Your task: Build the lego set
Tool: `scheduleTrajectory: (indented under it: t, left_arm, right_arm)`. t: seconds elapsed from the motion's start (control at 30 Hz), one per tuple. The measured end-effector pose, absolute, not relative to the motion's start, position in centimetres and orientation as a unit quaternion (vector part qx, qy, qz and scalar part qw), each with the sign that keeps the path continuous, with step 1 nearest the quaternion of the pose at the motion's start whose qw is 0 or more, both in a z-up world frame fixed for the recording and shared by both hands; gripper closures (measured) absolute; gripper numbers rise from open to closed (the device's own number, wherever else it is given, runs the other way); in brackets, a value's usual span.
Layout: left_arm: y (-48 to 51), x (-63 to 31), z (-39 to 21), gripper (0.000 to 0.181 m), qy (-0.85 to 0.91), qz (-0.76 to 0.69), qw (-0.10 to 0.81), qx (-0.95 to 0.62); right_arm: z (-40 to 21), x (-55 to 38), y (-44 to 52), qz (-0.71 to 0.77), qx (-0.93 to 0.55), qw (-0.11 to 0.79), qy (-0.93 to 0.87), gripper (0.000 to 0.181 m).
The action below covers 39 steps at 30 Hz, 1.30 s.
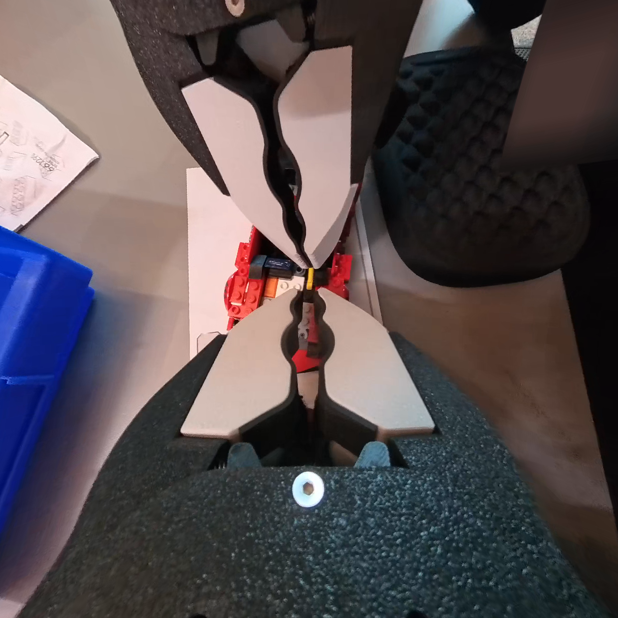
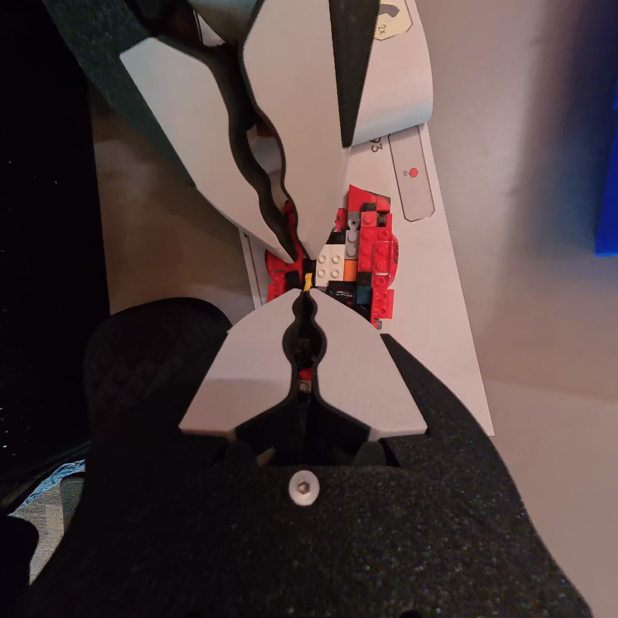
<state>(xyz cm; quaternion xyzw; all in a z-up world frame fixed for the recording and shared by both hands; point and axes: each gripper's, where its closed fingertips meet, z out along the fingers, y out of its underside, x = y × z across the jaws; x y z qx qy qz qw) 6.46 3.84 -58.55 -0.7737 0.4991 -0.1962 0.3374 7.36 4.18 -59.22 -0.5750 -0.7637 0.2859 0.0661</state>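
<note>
With both grippers' fingers nearly closed, our right gripper (image 2: 306, 291) pinched the yellow piece (image 2: 308, 280) at the left gripper's (image 1: 307, 291) twelve o'clock over the red car (image 2: 374, 254); we judged crooked pressure could pop it loose.

Dim warm light, deep shadows (right wrist view darker), wide-angle edge distortion.

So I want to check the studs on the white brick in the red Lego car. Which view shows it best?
The right wrist view: the white brick lies open beside the orange piece, several studs visible. In the left wrist view only a sliver of it shows, the rest hidden behind the left gripper.
</note>
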Motion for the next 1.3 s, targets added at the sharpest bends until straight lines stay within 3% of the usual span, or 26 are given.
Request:
scheduleTrajectory:
  t: [1.3]
  left_arm:
    - [2.7,7.2,-58.4,0.173,0.531,-0.213,0.340,-0.747]
  right_arm:
    - [-59.0,7.1,3.5,0.329,-0.557,0.045,-0.762,0.181]
